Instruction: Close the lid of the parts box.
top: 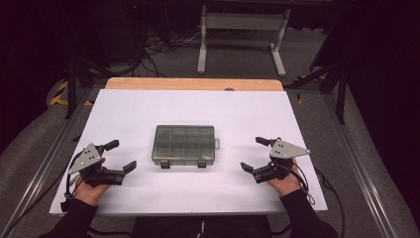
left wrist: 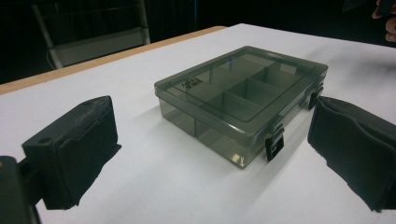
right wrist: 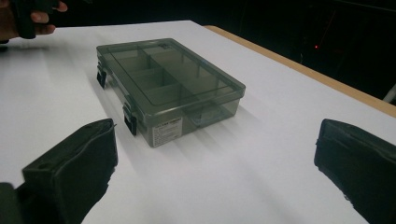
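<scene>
High view: one closed compartment box [top: 184, 144] with two latches [top: 165, 164] sits between two wide-open, empty tongs, left [top: 120, 156] and right [top: 253, 154].

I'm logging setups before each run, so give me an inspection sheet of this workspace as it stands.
Surface: white sheet over a wooden tabletop, flat and clean.
Job's things: smoky clear compartment box at centre, lid shut, two black latches on the near side, compartments look empty.
Clutter: nothing seen.
Grippers: left gripper and right gripper flank the box, each in a hand, jaws open, touching nothing.
Cables: one trails from each gripper off the near edge; loose cables on the floor beyond.
Surroundings: dark room, white frame stand behind the table, metal rails alongside.
</scene>
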### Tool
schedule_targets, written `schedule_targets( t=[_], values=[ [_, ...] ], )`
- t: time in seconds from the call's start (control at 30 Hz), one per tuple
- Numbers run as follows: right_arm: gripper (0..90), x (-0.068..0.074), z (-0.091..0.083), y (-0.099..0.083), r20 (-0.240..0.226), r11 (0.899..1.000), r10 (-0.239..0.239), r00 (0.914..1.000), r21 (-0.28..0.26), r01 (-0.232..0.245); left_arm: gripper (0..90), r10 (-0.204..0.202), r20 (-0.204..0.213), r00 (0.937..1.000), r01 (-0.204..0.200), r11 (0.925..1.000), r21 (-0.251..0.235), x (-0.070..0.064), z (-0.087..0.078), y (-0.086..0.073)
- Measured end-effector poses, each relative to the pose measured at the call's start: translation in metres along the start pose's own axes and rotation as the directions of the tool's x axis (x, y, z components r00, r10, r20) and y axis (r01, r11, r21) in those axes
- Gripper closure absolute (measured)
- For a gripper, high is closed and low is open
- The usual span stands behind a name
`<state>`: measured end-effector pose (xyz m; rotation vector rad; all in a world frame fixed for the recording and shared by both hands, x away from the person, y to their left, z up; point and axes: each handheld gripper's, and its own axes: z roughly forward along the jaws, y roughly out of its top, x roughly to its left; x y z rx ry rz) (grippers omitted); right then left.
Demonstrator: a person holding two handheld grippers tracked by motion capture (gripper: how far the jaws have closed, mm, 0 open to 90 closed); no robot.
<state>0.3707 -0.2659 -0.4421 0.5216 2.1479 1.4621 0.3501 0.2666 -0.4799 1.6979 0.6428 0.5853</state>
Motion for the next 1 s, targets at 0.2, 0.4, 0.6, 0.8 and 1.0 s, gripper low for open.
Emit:
schedule_targets(
  t=[0.2, 0.4, 0.6, 0.8, 1.0],
  values=[
    [0.0, 0.003, 0.002, -0.017, 0.028, 0.999, 0.035, 0.999, 0.015, -0.035, 2.4, -0.006, 0.005, 1.0, 0.006, 0.9998, 0.02, -0.001, 0.003, -0.008],
    [0.0, 0.005, 0.005, -0.032, 0.033, 0.997, 0.065, 0.9973, 0.037, -0.067, 2.4, -0.044, 0.004, 0.999, 0.044, 0.9984, 0.035, 0.002, 0.007, -0.017],
    [0.0, 0.005, 0.006, -0.035, 0.039, 0.997, 0.066, 0.9971, 0.047, -0.068, 2.4, -0.054, 0.008, 0.9985, 0.054, 0.998, 0.033, 0.001, 0.008, -0.018],
    [0.0, 0.005, 0.006, -0.035, 0.042, 0.997, 0.067, 0.9969, 0.041, -0.069, 2.4, -0.077, 0.003, 0.997, 0.077, 0.9964, 0.034, 0.004, 0.007, -0.018],
    [0.0, 0.004, 0.005, -0.035, 0.047, 0.997, 0.073, 0.9962, 0.033, -0.075, 2.4, -0.08, -0.003, 0.9968, 0.08, 0.9961, 0.036, 0.004, 0.009, -0.019]
  ],
)
